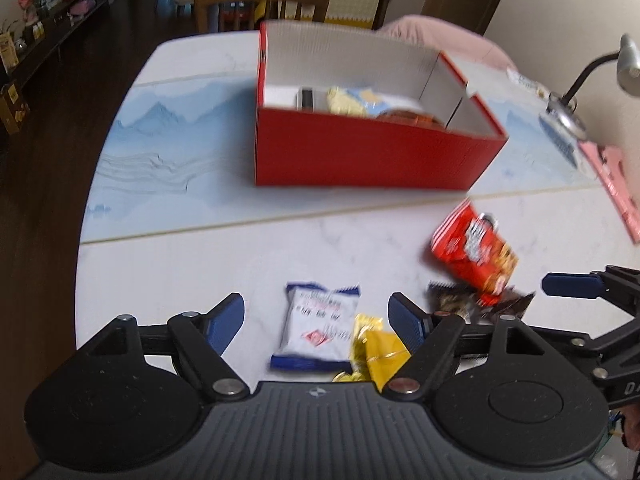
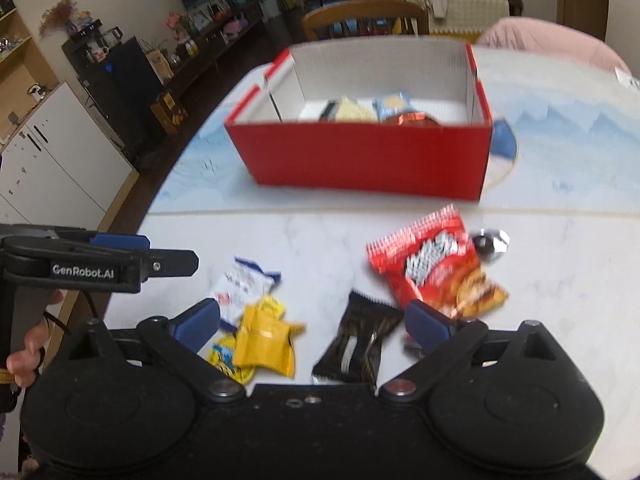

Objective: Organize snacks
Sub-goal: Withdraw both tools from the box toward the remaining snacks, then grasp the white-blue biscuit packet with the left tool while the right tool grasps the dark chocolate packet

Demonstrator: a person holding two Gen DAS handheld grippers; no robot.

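So, the biggest thing on my feeds is the white marble-look table (image 1: 208,264) with its blue mountain-print mat (image 1: 160,148). On that mat, at twelve o'clock from both grippers, stands the red box (image 1: 360,152), open-topped, white inside, with several snack packets already lying in it. Next down in size is the red snack bag (image 2: 436,264) at about one o'clock from my right gripper (image 2: 316,322); its lettering is too blurred to read. A black wrapper (image 2: 356,344) lies between the right gripper's fingers, which are spread wide and clamp nothing. A white packet with blue ends (image 1: 316,324) and a yellow packet (image 1: 380,350) sit between the fingers of my left gripper (image 1: 316,320), also spread apart, with nothing pinched. A small silver-foil candy (image 2: 490,242) rests just past the red bag at two o'clock. The only writing I can read is "GenRobot.AI" on the left gripper's side, seen from the right wrist camera.
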